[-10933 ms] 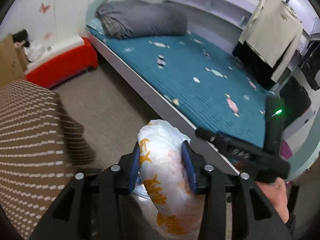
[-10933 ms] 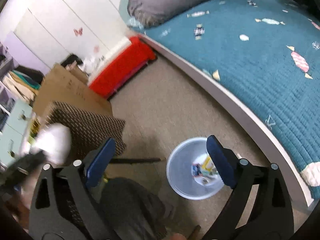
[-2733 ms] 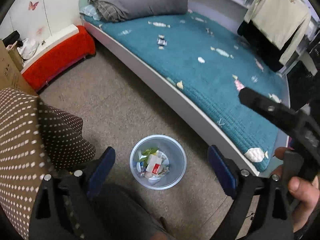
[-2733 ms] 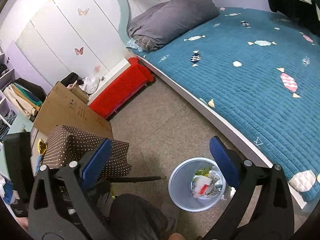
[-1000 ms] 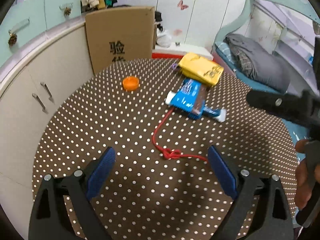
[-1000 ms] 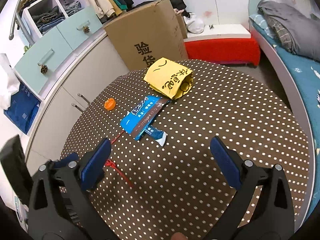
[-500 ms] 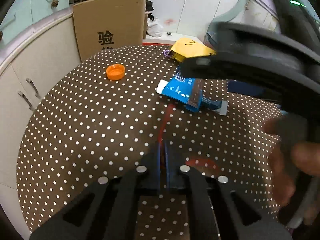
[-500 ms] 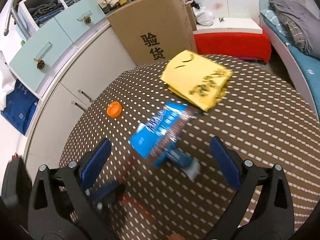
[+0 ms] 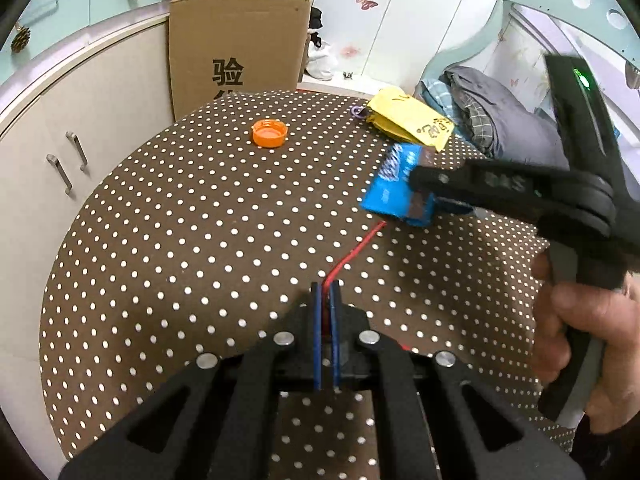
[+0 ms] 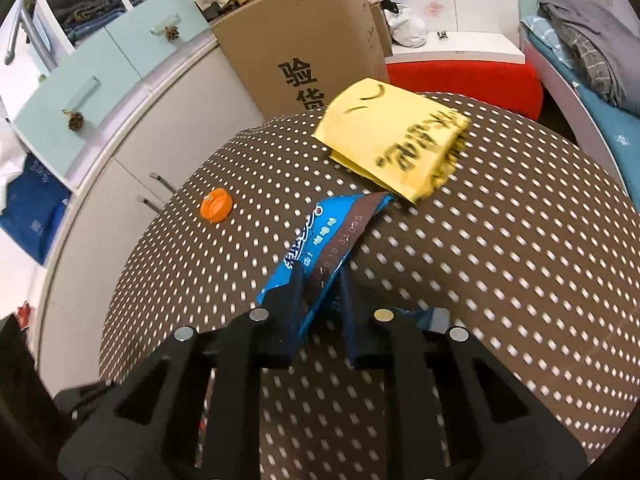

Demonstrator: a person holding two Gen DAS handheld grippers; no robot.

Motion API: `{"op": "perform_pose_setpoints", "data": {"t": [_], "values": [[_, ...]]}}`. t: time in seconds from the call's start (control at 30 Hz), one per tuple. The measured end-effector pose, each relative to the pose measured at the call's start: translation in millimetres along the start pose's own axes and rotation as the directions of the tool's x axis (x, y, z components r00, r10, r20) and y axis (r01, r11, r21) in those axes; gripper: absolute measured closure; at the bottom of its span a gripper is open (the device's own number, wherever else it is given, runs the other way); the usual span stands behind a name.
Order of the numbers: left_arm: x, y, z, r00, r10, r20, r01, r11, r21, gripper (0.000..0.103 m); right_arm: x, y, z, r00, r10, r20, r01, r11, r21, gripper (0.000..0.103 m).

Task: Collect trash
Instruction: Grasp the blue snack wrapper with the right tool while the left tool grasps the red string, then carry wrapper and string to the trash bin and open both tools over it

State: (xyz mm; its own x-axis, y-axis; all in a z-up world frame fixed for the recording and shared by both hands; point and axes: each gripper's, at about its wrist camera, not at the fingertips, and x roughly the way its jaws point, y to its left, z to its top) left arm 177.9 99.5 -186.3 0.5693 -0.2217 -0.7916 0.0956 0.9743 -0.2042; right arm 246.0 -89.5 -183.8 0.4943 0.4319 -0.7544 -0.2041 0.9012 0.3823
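Since a second ago, left gripper (image 9: 326,286) is clamped on string (image 9: 356,249); right gripper (image 10: 318,280) is apparently closed on wrapper (image 10: 320,244), lifted mid-table. Binning follows.

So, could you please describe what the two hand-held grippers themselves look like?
Both are matte black plastic frames with triangular cut-outs and round silver pivot bolts. The left hand-held gripper has flat fingers faced with thin blue pads; the right hand-held gripper is built alike, its pads darker blue. Seen from the left camera, its handle carries a small green light, and a bare hand holds it. No cables show.
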Motion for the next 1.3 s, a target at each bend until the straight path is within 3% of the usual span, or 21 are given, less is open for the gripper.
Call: {"op": "perform_pose_setpoints", "data": {"t": [0.1,0.17,0.2,0.23,0.33,0.4,0.5,0.53,0.57,0.73,1.03,1.3], "values": [[-6.1,-4.1,-2.9,1.000,-0.005,0.011,0.005,1.000,0.004,0.099,-9.2,-7.1,-8.8,0.999,0.005,-0.038,-0.005,1.000,0.005,0.085],[-10.5,-6.8,-6.4,1.000,-0.009,0.012,0.009,1.000,0.003,0.099,-11.9,-10.2,-10.0,0.999,-0.006,-0.037,0.007,1.000,0.021,0.065],[-10.9,-7.0,-6.7,1.000,-0.008,0.012,0.008,1.000,0.004,0.099,-14.0,-10.6,-9.7,1.000,-0.017,-0.021,0.017,0.999,0.032,0.039],[-11.0,-6.8,-7.2,1.000,-0.006,0.014,0.006,1.000,0.004,0.099,-14.9,-9.5,-8.7,1.000,-0.025,-0.003,0.025,0.999,0.036,0.033],[-15.6,-6.2,-10.9,1.000,-0.002,0.018,0.002,1.000,0.000,0.099,-9.1,-2.0,-0.9,0.999,-0.048,0.017,0.047,0.998,0.050,0.033],[-18.7,-3.9,-11.6,1.000,0.001,0.023,-0.001,1.000,-0.008,0.099,3.3,5.1,6.4,0.994,-0.106,0.005,0.105,0.993,0.045,0.034],[-20.3,2.7,-9.2,0.999,0.007,0.031,-0.006,1.000,-0.017,0.099,20.9,20.1,7.6,0.984,-0.177,-0.017,0.177,0.984,-0.014,0.043],[-20.6,3.1,-9.1,0.999,0.008,0.032,-0.007,1.000,-0.019,0.099,24.1,26.3,6.8,0.977,-0.211,-0.012,0.210,0.976,-0.052,0.062],[-21.6,3.7,-9.6,0.999,0.008,0.032,-0.007,1.000,-0.021,0.099,25.8,29.5,5.6,0.975,-0.221,-0.006,0.220,0.973,-0.066,0.068],[-31.6,5.6,-9.9,0.999,0.006,0.054,-0.005,1.000,-0.022,0.099,8.7,15.4,3.1,0.993,-0.117,0.021,0.117,0.993,-0.026,0.091],[-55.4,-18.8,6.3,0.993,-0.051,0.109,0.049,0.999,0.019,0.099,-65.7,-20.5,6.0,0.988,0.044,0.150,-0.045,0.999,0.003,0.092],[-78.2,-71.1,23.6,0.981,-0.119,0.155,0.102,0.988,0.114,0.099,-146.0,-51.4,-0.6,0.959,0.051,0.279,-0.057,0.998,0.014,0.092]]}}
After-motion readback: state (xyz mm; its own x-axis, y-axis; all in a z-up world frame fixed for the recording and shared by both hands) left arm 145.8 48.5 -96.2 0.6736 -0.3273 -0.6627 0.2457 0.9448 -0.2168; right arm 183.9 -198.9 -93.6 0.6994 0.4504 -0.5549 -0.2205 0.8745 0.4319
